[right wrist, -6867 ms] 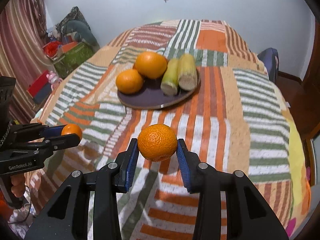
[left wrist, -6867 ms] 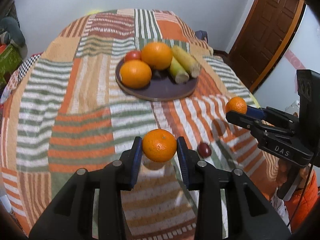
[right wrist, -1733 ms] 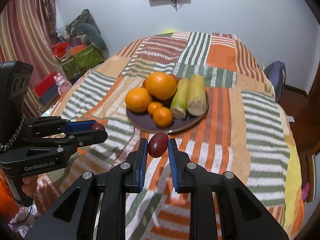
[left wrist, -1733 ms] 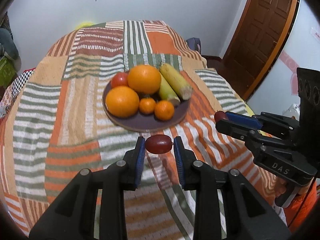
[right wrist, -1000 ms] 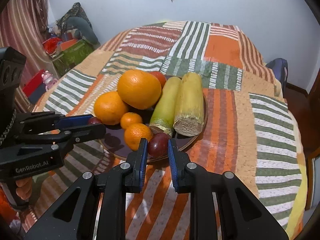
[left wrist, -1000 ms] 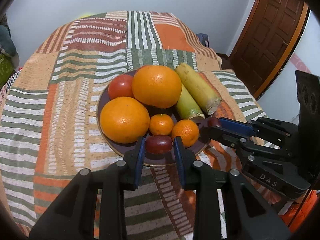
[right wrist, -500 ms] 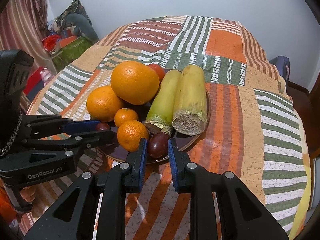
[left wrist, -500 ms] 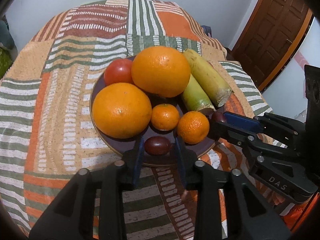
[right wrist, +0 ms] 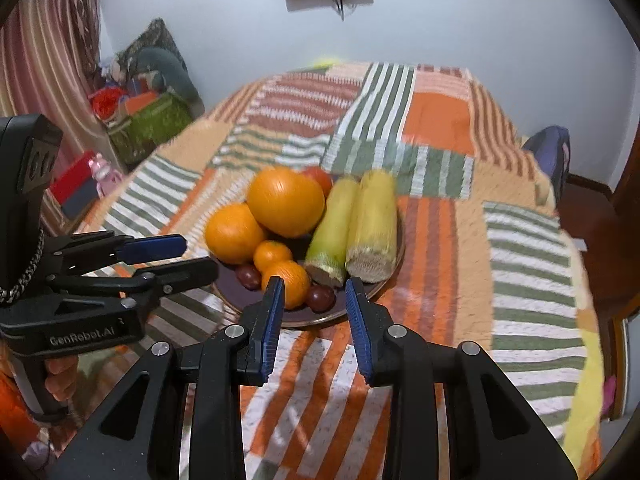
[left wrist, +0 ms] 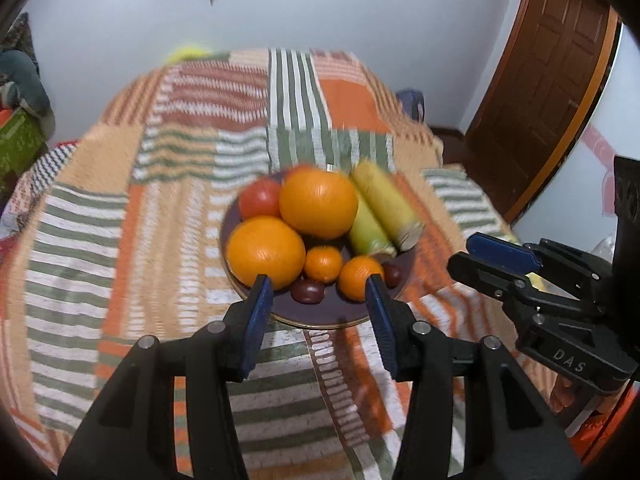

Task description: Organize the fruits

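A dark round plate (left wrist: 320, 314) (right wrist: 296, 314) on the striped cloth holds two large oranges (left wrist: 266, 250) (right wrist: 286, 200), two small mandarins (left wrist: 323, 264) (right wrist: 287, 276), a tomato (left wrist: 260, 198), two corn cobs (left wrist: 386, 204) (right wrist: 372, 224) and two dark red fruits (left wrist: 307, 291) (right wrist: 321, 297). My left gripper (left wrist: 318, 300) is open and empty, just in front of the plate. My right gripper (right wrist: 315, 300) is open and empty at the plate's near edge. Each gripper shows in the other's view (left wrist: 496, 262) (right wrist: 176, 256).
The patchwork striped cloth (left wrist: 120, 260) covers the whole table. A wooden door (left wrist: 552, 80) stands at the right. Bags and boxes (right wrist: 148, 120) lie on the floor at the left. A blue chair (right wrist: 548, 156) stands behind the table.
Both grippers have opened and let the dark red fruits go onto the plate. Both have drawn back and up from the plate.
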{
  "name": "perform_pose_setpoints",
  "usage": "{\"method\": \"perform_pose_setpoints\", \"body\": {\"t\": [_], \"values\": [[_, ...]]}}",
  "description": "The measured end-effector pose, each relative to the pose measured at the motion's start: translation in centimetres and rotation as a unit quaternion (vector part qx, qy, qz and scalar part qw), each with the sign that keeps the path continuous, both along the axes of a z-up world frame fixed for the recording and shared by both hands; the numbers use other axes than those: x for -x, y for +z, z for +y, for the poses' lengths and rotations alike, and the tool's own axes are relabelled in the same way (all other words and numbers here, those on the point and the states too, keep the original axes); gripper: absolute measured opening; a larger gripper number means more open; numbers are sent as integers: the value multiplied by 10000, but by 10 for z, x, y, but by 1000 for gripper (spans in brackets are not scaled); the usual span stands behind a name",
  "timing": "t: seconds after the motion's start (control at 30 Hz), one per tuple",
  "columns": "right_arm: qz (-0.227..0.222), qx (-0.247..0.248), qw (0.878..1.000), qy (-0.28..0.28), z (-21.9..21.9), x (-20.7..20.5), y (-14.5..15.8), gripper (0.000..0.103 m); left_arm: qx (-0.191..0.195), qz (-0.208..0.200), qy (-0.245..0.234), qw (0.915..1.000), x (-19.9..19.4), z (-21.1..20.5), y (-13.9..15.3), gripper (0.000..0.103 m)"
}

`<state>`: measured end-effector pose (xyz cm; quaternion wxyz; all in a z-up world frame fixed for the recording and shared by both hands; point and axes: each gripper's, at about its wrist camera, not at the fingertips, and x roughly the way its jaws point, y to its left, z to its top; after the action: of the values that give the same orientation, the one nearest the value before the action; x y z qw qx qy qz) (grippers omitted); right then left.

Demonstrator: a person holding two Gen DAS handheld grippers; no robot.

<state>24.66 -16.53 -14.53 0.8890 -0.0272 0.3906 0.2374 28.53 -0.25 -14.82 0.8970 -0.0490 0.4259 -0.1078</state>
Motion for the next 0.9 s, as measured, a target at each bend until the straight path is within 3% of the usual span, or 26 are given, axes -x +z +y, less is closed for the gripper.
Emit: {"method": "perform_pose_setpoints", "body": {"t": [0.27,0.57,0.83,0.9], "values": [[-811,-353,9960,-142,-13,53,76,29,68,-1091,125,9939,72,5,93,48],[-1778,-729,9812,-197,-18,130,145,29,65,-2286,295,9731,159,6,171,48],[-2236,-997,9692,-250,-19,166,166,39,-46,-2866,360,9574,210,4,197,68],[-2309,-997,9674,-300,-18,169,166,51,-91,-2920,364,9557,217,3,197,70]]}}
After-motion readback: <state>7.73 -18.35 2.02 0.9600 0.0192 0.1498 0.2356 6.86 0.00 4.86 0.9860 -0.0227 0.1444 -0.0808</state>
